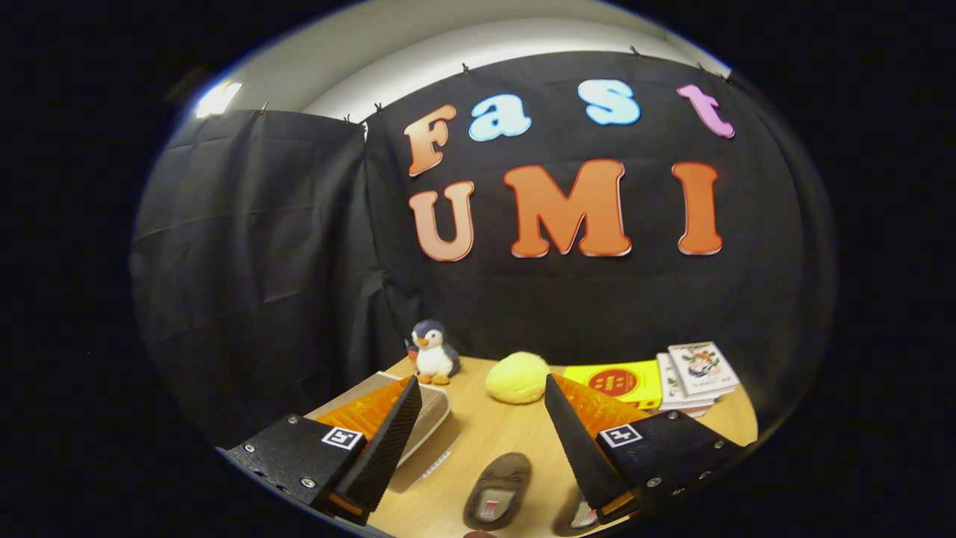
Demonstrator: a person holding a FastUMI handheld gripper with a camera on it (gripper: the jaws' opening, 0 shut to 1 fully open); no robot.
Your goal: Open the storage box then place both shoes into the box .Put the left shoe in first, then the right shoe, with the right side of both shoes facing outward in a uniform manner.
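Two shoes lie on the wooden tabletop [478, 437] close below the tongs [482, 403], whose fingers are spread wide apart with nothing held between them. One brown shoe [498, 491] lies in the gap between the fingers, its opening showing a pale insole. The second shoe [576, 515] sits just beside it, partly hidden under the right-hand finger, so little of it can be made out. Which shoe is left and which is right cannot be told. Behind the left-hand finger is the storage box [427, 422], a pale container with a light rim; the finger covers much of it, and whether its lid is open or closed is not clear. Beyond the fingers, near the far side of the tabletop, stand a small penguin plush [434, 353], a round yellow plush [517, 377], a flat yellow box [618, 382] and a short stack of booklets [696, 376] just beside that box.
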